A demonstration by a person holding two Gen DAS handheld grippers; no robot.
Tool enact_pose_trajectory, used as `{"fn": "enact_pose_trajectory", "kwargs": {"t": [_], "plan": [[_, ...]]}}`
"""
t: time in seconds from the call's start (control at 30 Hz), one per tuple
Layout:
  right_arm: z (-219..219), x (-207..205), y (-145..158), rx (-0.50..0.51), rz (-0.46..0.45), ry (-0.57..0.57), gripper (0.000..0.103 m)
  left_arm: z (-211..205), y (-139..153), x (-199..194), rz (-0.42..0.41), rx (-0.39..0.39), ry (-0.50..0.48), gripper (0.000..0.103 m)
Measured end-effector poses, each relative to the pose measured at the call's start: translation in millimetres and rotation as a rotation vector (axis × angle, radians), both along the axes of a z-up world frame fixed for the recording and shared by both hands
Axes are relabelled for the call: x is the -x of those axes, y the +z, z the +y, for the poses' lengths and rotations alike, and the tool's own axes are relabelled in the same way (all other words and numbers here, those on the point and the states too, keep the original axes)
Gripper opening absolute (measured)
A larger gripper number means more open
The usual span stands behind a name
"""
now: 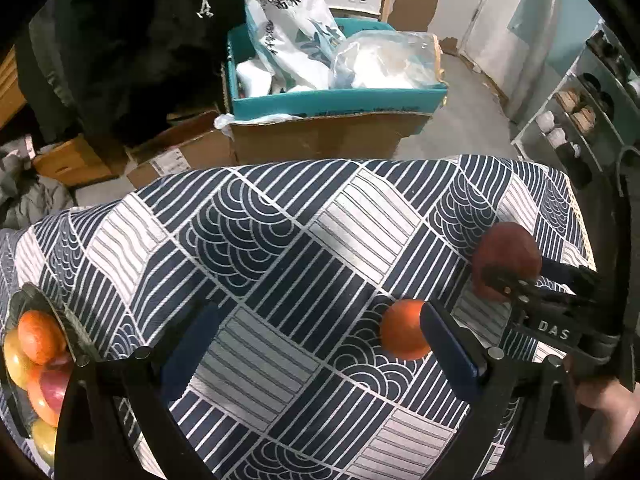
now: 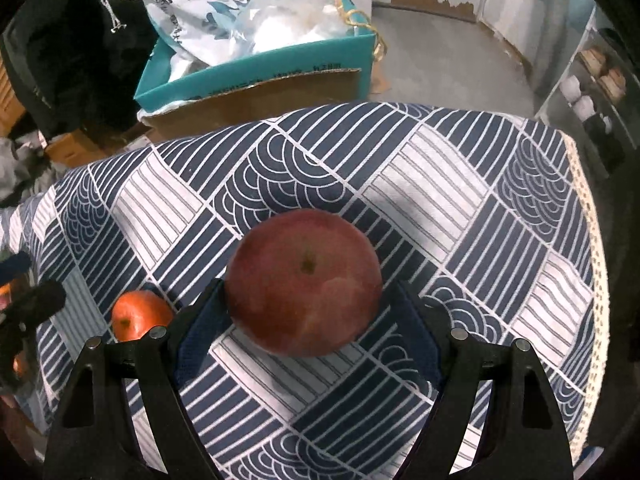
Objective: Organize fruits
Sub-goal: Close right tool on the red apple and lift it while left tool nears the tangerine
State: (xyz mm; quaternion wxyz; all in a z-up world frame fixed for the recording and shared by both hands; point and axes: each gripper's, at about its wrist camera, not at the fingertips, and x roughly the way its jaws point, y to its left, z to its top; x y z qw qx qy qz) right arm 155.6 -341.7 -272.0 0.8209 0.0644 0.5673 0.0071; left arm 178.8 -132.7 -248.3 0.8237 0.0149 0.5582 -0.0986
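Note:
A red apple [image 2: 304,280] sits between the blue pads of my right gripper [image 2: 308,324], which is shut on it just above the patterned cloth. The same apple [image 1: 506,256] shows in the left wrist view, held by the right gripper [image 1: 516,280]. An orange [image 1: 402,330] lies on the cloth just left of my left gripper's right finger; it also shows in the right wrist view [image 2: 138,316]. My left gripper [image 1: 316,340] is open and empty. A dark bowl [image 1: 28,296] at the far left holds several fruits.
The table wears a blue and white patterned cloth [image 1: 280,240]. Beyond its far edge stand a teal box [image 1: 340,96] with white bags and cardboard boxes [image 1: 320,136]. A shelf [image 1: 576,112] stands at the right.

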Motion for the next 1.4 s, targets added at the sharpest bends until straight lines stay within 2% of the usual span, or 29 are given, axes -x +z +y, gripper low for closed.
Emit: {"fn": "enact_pose_trajectory", "kwargs": {"t": [0.07, 0.17, 0.37, 0.5, 0.73, 0.93, 1.07, 1.3, 1.4], "plan": [[1, -3, -3, -0.002, 0.005, 0.005, 0.082, -3, -1, 0, 0.003, 0.006, -0.009, 0.101], [0, -5, -12, -0.025, 0.035, 0.007, 0.076, -9, -3, 0, 0.010, 0.024, -0.026, 0.101], [-6, 3, -11, -0.013, 0.015, -0.009, 0.075, -19, -7, 4, 0.011, 0.034, -0.066, 0.101], [-19, 15, -1, -0.011, -0.012, -0.053, 0.075, -30, -12, 8, 0.019, 0.042, -0.100, 0.101], [-35, 38, 16, 0.006, -0.044, -0.104, 0.075, -48, -26, 15, 0.031, 0.007, -0.151, 0.101], [-39, 53, 25, 0.026, -0.046, -0.113, 0.075, -54, -37, 15, 0.039, 0.009, -0.134, 0.100], [-40, 56, 29, 0.016, -0.050, -0.117, 0.075, -59, -43, 15, 0.054, 0.011, -0.136, 0.086], [-33, 59, 33, 0.016, -0.056, -0.094, 0.075, -64, -50, 19, 0.077, -0.007, -0.155, 0.076], [-30, 60, 34, 0.024, -0.059, -0.083, 0.075, -64, -52, 19, 0.099, -0.001, -0.161, 0.060]]}}
